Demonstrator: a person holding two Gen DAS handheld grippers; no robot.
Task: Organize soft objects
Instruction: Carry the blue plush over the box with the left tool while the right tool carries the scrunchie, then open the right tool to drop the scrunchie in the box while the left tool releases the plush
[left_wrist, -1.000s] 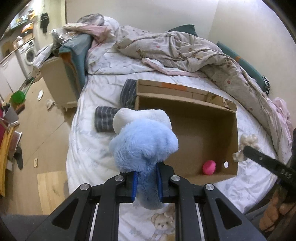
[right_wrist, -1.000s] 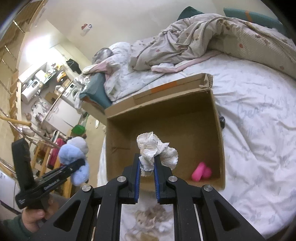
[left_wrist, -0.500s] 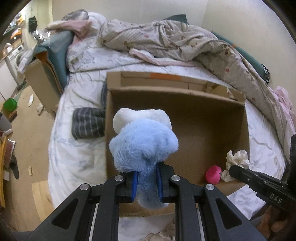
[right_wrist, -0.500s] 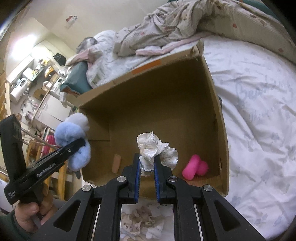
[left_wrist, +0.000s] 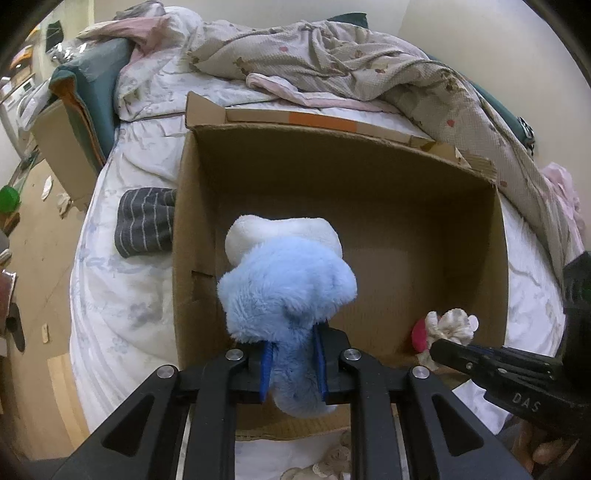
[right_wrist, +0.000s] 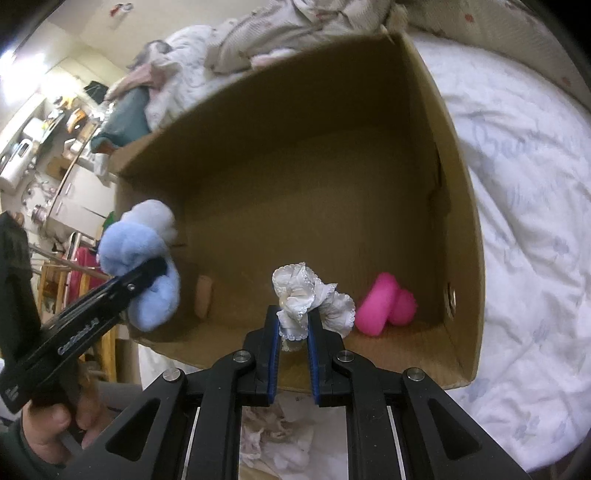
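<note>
Fingers of the left gripper clench the blue plush toy, which hangs over the near left part of the open cardboard box. The right gripper grips the white frilly cloth tight, over the box's near edge. On the box floor a pink soft toy lies in the near right corner. A grey striped cloth lies on the bed against the box's left wall. Beyond the box, a rumpled patterned duvet is heaped toward the wall.
</note>
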